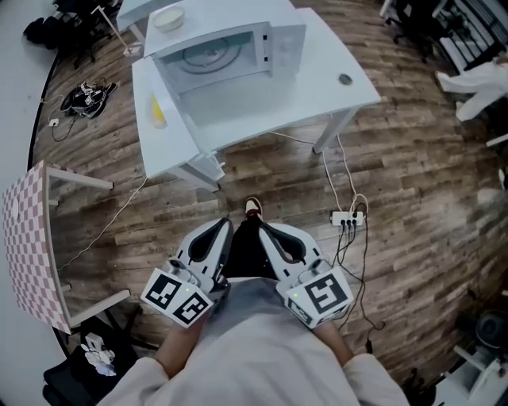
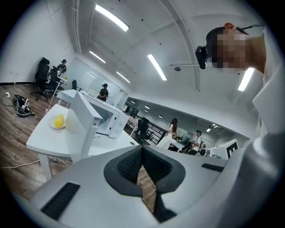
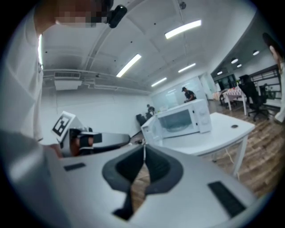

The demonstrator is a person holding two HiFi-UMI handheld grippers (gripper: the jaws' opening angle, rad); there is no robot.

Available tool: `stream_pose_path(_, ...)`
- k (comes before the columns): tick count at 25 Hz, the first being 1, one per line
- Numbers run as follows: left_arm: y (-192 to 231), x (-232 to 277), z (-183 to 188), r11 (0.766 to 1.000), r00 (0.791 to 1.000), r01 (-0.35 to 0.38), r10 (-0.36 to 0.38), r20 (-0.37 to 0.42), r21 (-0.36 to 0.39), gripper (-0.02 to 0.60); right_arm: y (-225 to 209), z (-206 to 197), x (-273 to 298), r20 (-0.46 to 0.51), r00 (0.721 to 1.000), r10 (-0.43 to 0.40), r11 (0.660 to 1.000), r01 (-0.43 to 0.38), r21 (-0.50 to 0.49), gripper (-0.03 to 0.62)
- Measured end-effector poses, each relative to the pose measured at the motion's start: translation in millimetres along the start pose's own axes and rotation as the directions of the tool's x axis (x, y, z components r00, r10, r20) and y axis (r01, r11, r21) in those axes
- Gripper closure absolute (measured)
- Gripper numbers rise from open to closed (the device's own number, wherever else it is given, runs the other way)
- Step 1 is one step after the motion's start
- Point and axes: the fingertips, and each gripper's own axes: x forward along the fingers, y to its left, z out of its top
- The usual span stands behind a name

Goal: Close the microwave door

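The microwave [image 1: 238, 47] is sitting on a white counter [image 1: 333, 87] well ahead of the person. Its long side is running left to right across the counter and its open front is facing back toward them. The door [image 1: 178, 111] is standing wide open. It is hanging from the microwave's left edge and sticking out roughly square to the front, with its free end pointing toward the person. Inside the microwave the round turntable [image 1: 210, 54] is showing. A shallow dish [image 1: 168, 17] is resting on the microwave's roof, toward the left end. Just left of the open door, a yellow item [image 2: 58, 120] is lying on a small plate [image 2: 57, 126] on the counter.

The person is holding both tools low and close to the body, well short of the microwave and touching nothing. The left tool [image 1: 222, 227] is pointing forward toward the microwave with its two jaw tips pressed together, and nothing is sitting between them. The right tool [image 1: 266, 229], just beside it, is doing the same, with its jaws meeting at the tips and empty. Between the tools and the microwave, the toe of the person's shoe [image 1: 252, 206] is showing on the wooden floor [image 1: 413, 182]. A power strip [image 1: 348, 218] is lying on the floor to the right of the shoe, below the right end of the microwave's counter.
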Motion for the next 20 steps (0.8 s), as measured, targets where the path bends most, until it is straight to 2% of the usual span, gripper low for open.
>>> stream_pose_path(3, 14, 8, 11, 1.000, 1.000, -0.004, 0.004, -0.011, -0.005, 0.568, -6, 9, 24, -0.017, 1.000, 0.027, 1.000, -0.027, -0.006, 0.571)
stream_pose_path(9, 30, 29, 55, 0.999, 0.999, 0.041, -0.041, -0.004, -0.026, 0.568, -16, 33, 74, -0.064, 0.993, 0.098, 0.995, -0.100, -0.019, 0.571)
stream_pose_path(15, 82, 30, 107, 0.996, 0.993, -0.008, 0.019, 0.113, -0.092, 0.568, -29, 64, 128, -0.104, 0.985, 0.134, 0.990, -0.139, -0.039, 0.571)
stream_pose_path(20, 114, 26, 128, 0.999, 0.992, -0.005, 0.012, 0.124, -0.054, 0.568, -42, 88, 164, -0.114, 0.983, 0.143, 0.988, -0.149, -0.048, 0.571)
